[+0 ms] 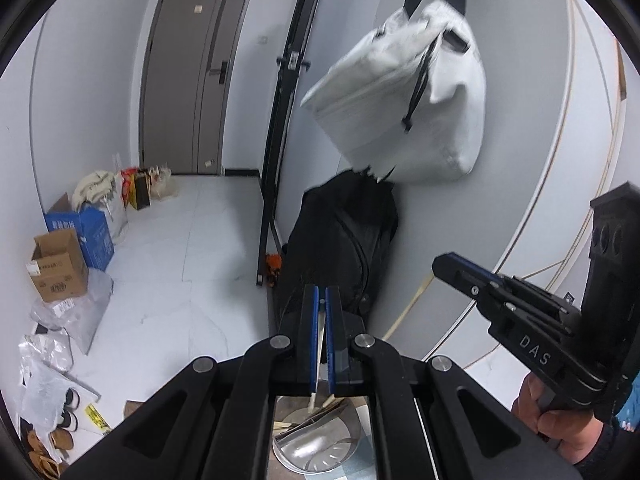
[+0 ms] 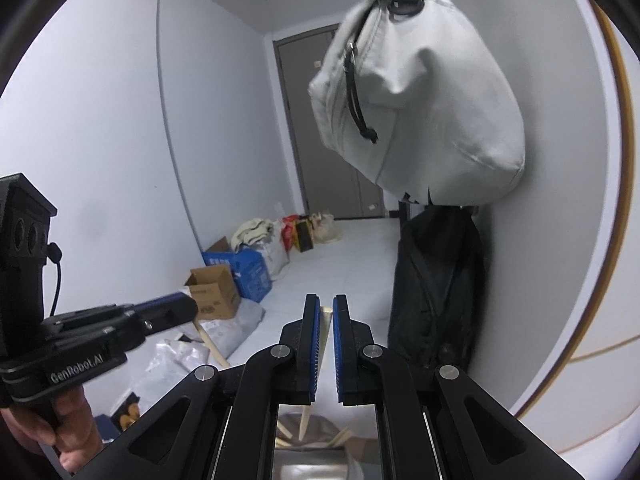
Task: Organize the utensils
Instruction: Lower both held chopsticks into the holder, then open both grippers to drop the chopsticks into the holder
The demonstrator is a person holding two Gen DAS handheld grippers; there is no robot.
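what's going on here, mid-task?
A person holds a tool in each hand, both raised above a shiny metal bowl with light wooden sticks in it. The left tool is shut on a thin pale wooden stick; the right tool is shut on another pale wooden stick. A white bag hangs ahead.

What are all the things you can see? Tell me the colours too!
bag: one, white, hanging on the wall
black bag: one, black, standing below the white one
door: one, grey, far end, shut
cardboard box: one, brown, floor by the left wall
blue box: one, behind the brown box
metal bowl: one, silver, below the grippers, pale sticks inside
wooden stick: two, pale, one pinched in each gripper
left gripper: black with blue pads, shut
right gripper: same colours, shut
hands: two, gripping the handles
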